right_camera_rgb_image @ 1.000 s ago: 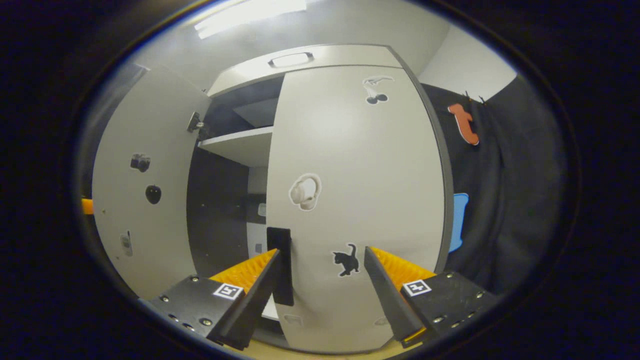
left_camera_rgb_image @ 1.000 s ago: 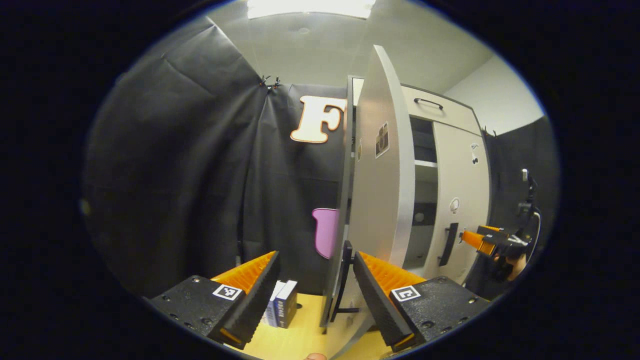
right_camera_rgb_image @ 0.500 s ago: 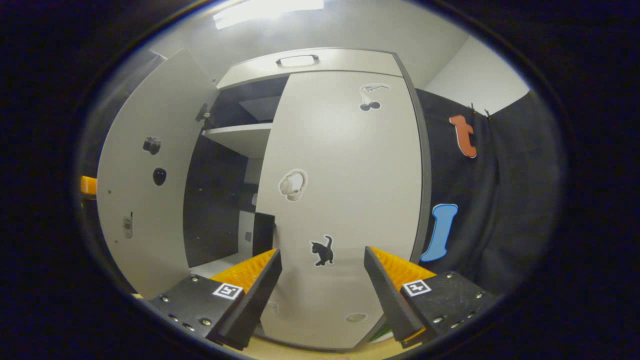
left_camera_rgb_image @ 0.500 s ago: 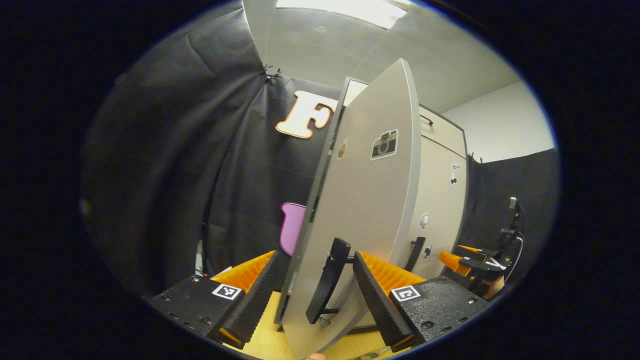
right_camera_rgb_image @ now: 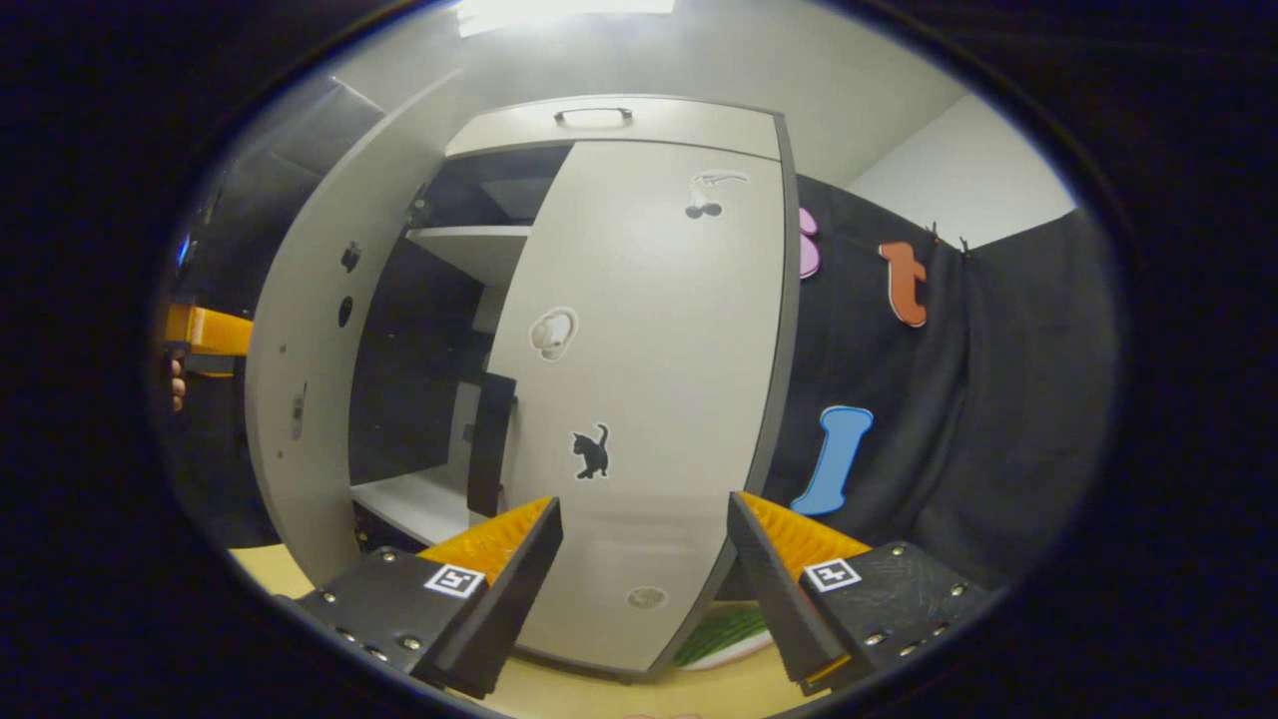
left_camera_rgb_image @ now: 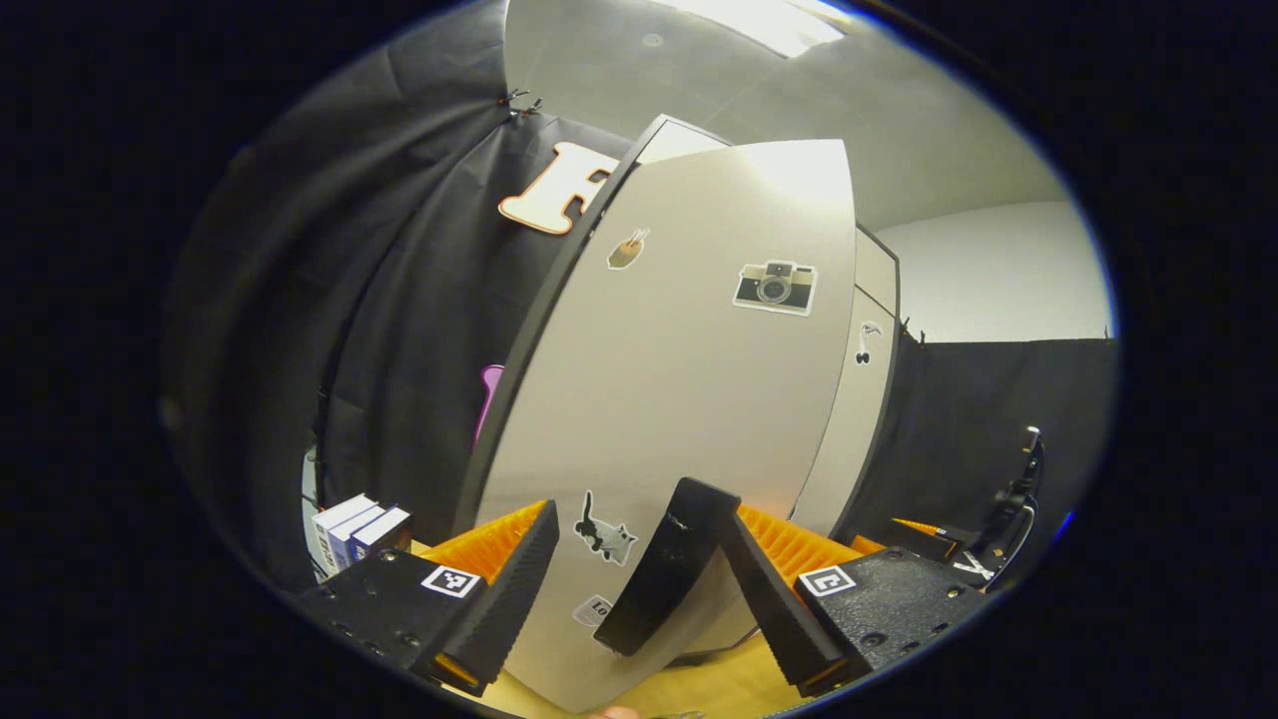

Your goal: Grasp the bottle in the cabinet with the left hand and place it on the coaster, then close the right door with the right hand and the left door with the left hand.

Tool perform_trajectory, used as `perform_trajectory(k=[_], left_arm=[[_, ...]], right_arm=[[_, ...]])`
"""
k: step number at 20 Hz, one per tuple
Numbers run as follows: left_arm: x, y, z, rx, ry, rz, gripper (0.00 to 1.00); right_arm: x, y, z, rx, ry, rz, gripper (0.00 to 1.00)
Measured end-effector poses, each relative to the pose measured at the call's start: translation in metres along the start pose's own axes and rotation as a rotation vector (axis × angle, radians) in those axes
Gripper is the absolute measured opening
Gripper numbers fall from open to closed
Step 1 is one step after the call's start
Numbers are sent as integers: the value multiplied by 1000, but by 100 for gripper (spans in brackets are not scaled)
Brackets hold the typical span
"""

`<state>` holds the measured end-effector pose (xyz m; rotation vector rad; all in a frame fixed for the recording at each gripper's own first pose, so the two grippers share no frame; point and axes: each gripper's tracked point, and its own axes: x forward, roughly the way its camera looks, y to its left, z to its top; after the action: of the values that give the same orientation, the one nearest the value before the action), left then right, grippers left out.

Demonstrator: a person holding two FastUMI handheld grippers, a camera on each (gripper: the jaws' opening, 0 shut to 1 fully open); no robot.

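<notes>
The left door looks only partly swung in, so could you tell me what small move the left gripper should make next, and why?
Probably push on: the left gripper is open beside the handle, and the left door stands ajar from the cabinet.

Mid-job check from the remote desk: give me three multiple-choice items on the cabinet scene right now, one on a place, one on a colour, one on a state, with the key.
1. Where does the left door's black handle sit in the left gripper view?
A. Between the left hand-held gripper's fingers
B. Far above the gripper
C. Lying on the table

2. What colour is the cat sticker on the right door?
A. Red
B. Black
C. Blue

3. What state is the left door in, by the right gripper view?
A. Fully shut
B. Taken off
C. Partly open, shelf visible behind it

Key: 1 A, the handle stands in the gap between the orange fingers. 2 B, the cat is a black silhouette. 3 C, a dark gap with the shelf shows between the two doors.
</notes>
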<state>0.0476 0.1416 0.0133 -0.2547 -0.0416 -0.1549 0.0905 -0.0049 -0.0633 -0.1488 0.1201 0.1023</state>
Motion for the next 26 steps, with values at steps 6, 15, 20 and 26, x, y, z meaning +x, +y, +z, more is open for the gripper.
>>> perform_trajectory(k=[6, 15, 20, 26], left_arm=[[28, -15, -7, 119, 26, -17, 100], [65, -32, -25, 141, 76, -35, 100], [83, -33, -41, 130, 128, -47, 100], [104, -39, -48, 166, 136, -57, 100]], right_arm=[[-26, -50, -14, 26, 40, -93, 100], [-60, -111, -31, 123, 68, -221, 100], [-82, -144, -41, 134, 84, -299, 100], [-106, -174, -45, 162, 87, -379, 100]])
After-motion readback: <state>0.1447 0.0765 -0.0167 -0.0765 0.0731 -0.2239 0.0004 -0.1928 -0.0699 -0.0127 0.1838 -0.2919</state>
